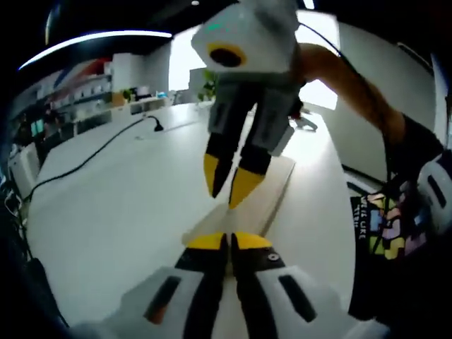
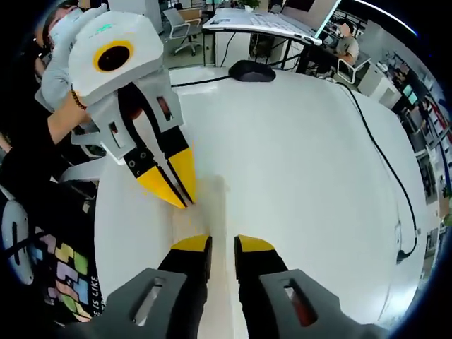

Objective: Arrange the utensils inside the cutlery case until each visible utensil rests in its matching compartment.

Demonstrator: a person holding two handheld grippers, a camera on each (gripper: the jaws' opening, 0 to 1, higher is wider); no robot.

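Both grippers hover over the pale case (image 1: 272, 187) on the white table (image 1: 127, 191); left gripper (image 1: 229, 242) clenched empty, right gripper (image 2: 223, 245) slightly parted. Can't spot any utensils, so a blind grab could shove the case.

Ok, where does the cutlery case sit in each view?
Left gripper view: cutlery case, pale slab just right of centre, behind the right gripper's tips.
Right gripper view: low centre, between the left gripper's tips and this view's jaws.
Shared landmark: the person's block-print shirt.
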